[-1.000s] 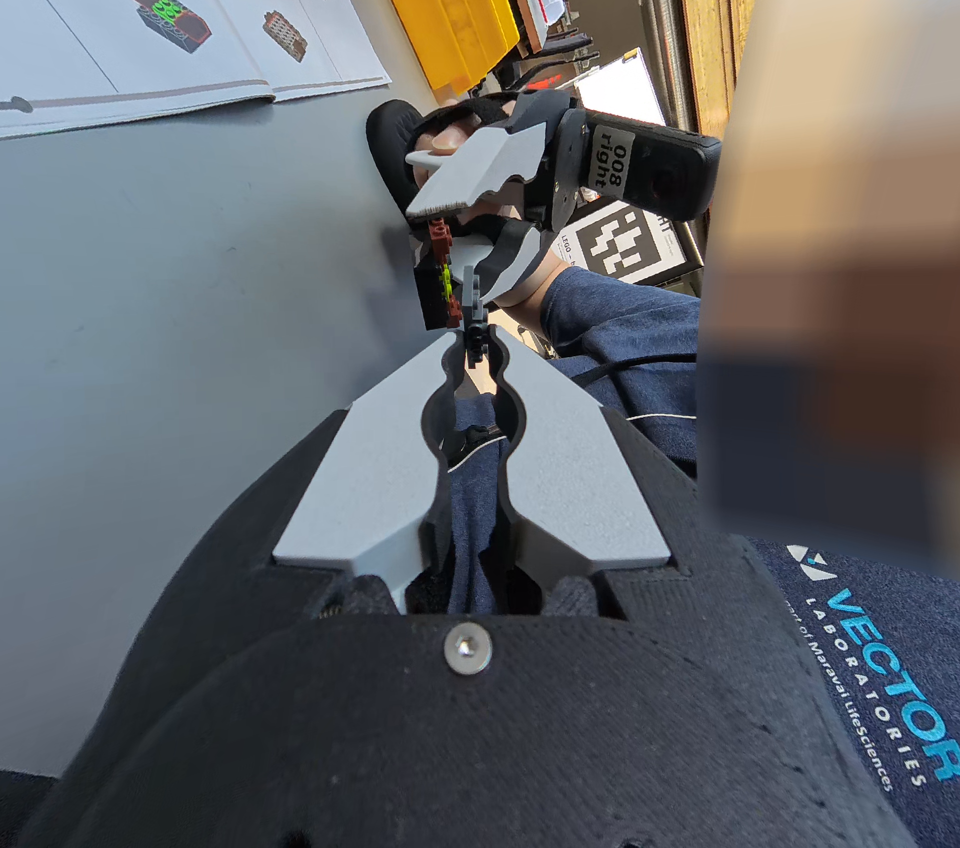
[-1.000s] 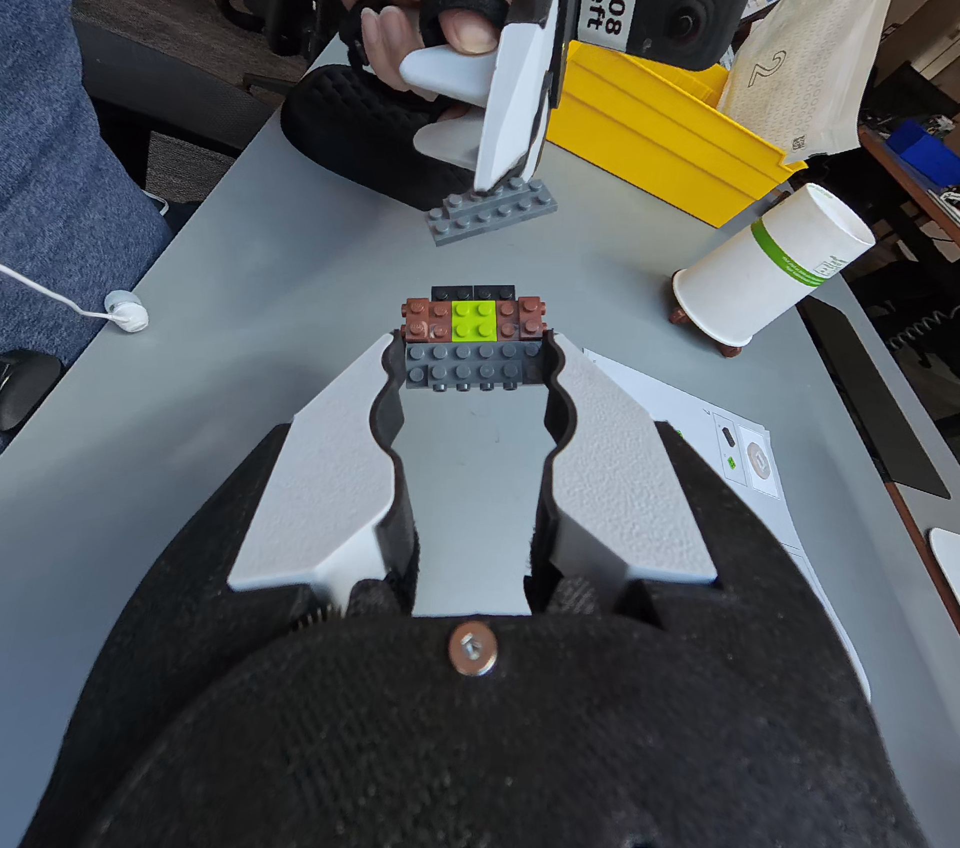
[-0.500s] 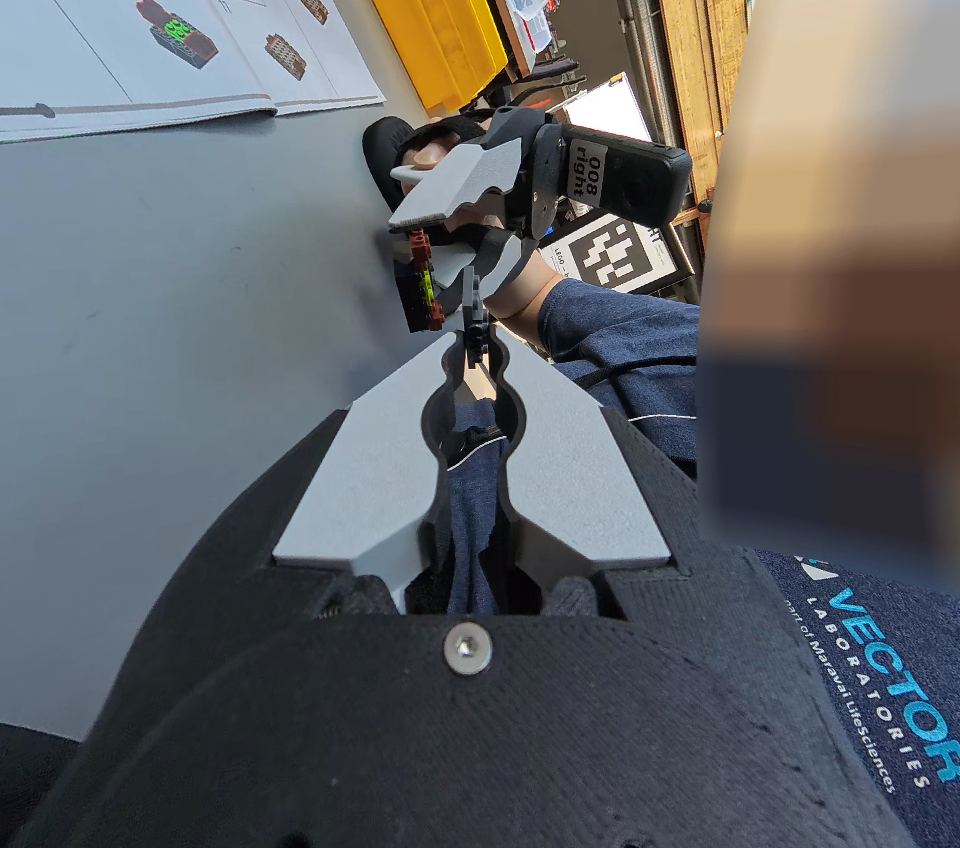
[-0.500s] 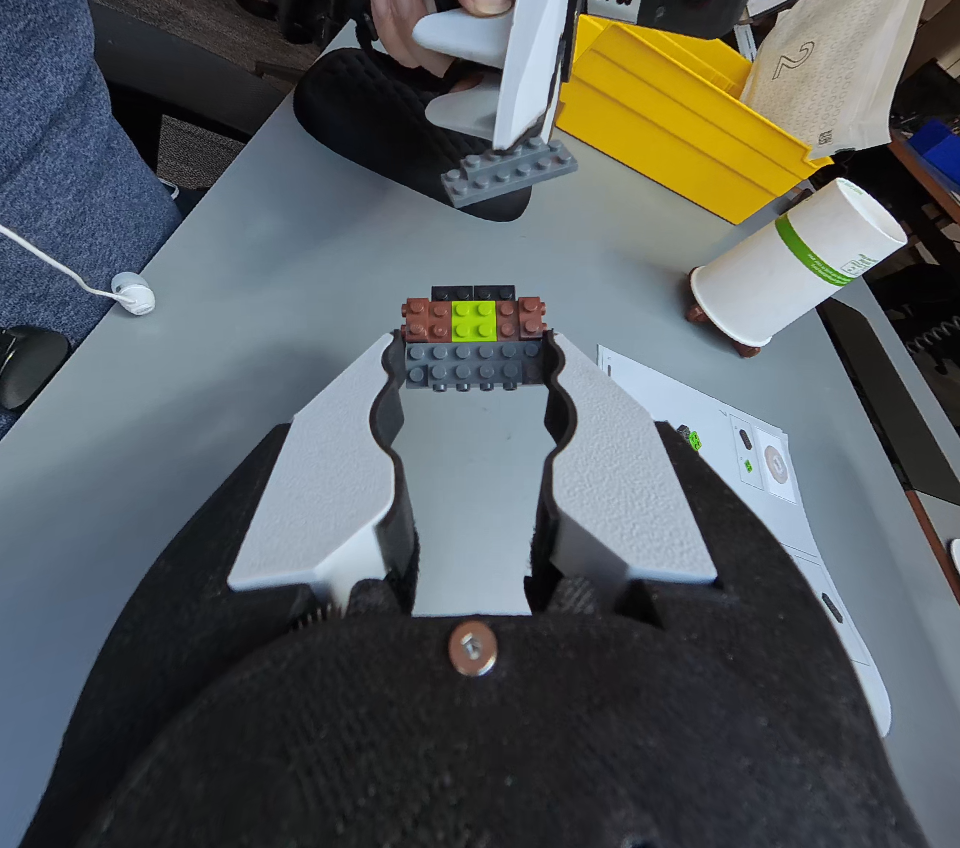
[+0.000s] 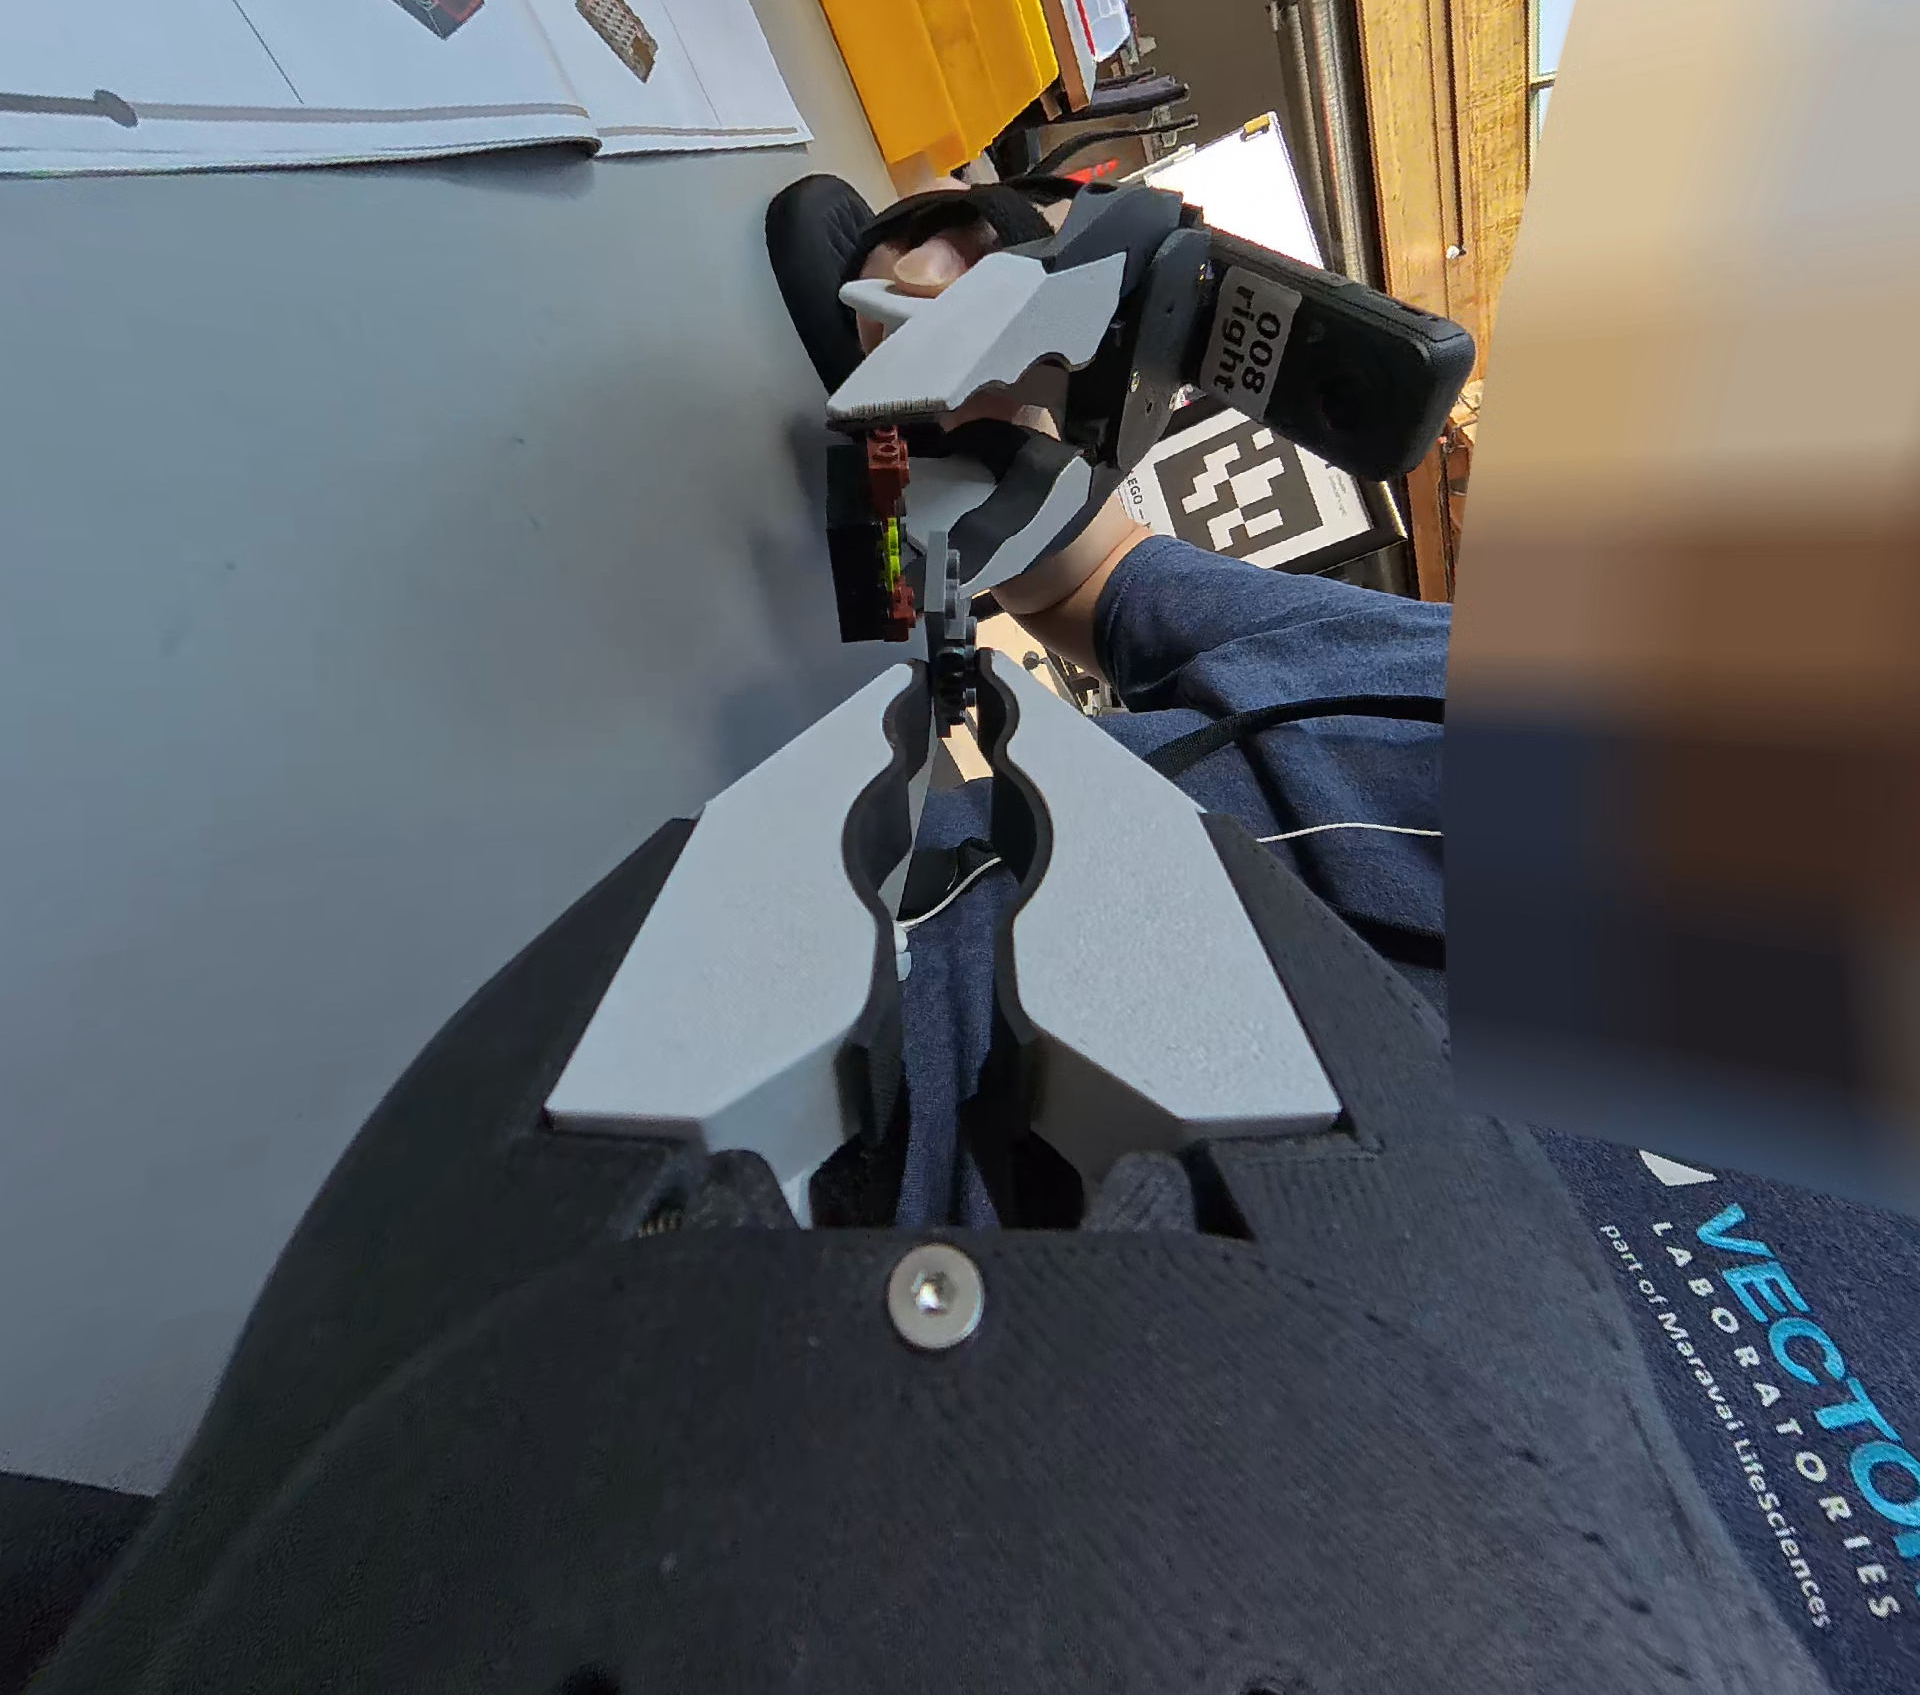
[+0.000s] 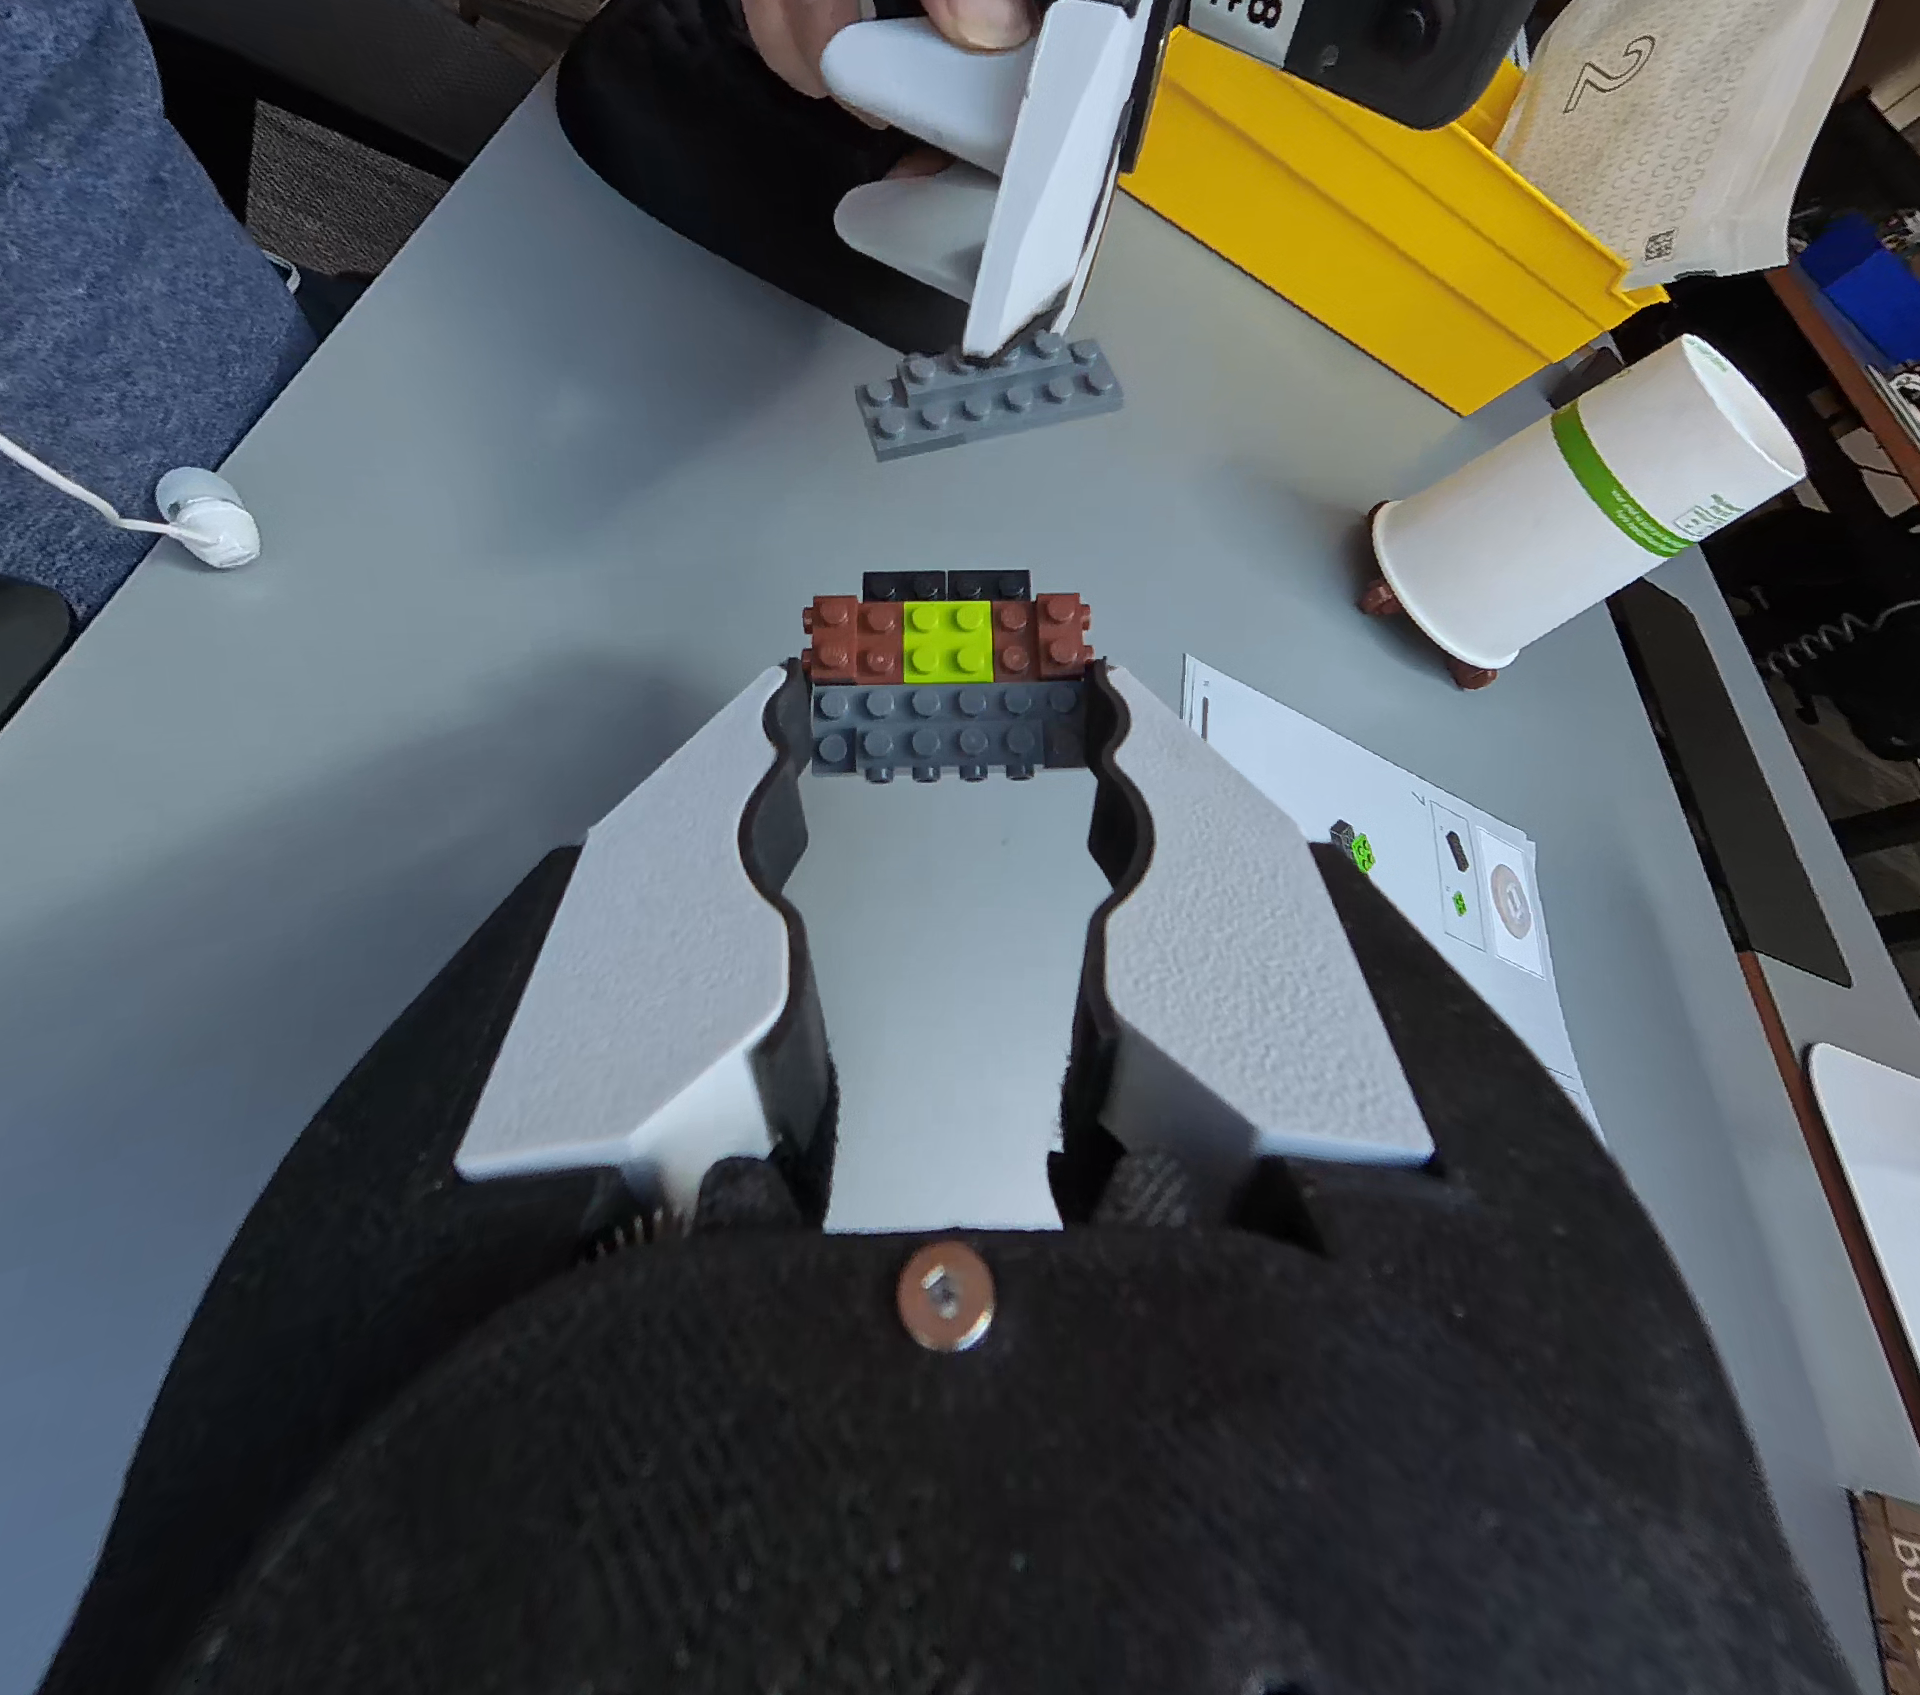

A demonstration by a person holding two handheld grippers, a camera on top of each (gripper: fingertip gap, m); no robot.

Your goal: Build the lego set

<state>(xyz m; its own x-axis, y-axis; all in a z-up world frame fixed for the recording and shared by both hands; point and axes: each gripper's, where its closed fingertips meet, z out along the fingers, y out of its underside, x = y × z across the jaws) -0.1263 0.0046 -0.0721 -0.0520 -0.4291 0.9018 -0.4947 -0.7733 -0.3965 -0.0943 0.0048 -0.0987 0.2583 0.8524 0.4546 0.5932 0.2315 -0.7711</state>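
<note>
The right claw [image 6: 945, 710] clamps the brown, lime and grey brick assembly [image 6: 948, 677] steady above the grey surface [image 6: 416, 710], while the left claw [image 6: 1023, 336] pinches a flat grey studded plate [image 6: 987, 398] near it, seemingly for attaching.

On the grey table [image 6: 468, 710] we take the yellow bin [image 6: 1351, 222] at its far edge as our landmark. Against the bin's right end we see a pale paper bag [image 6: 1704, 76] leaning. In front of that end, a white paper cup [image 6: 1579, 502] with a green band lies tipped on its side, small brown pieces [image 6: 1382, 596] at its mouth. Well to the bin's left, near the table's opposite edge, we find a white earbud [image 6: 208, 531] on its cable. A black padded rest [image 6: 707, 159] lies just left of the bin.
</note>
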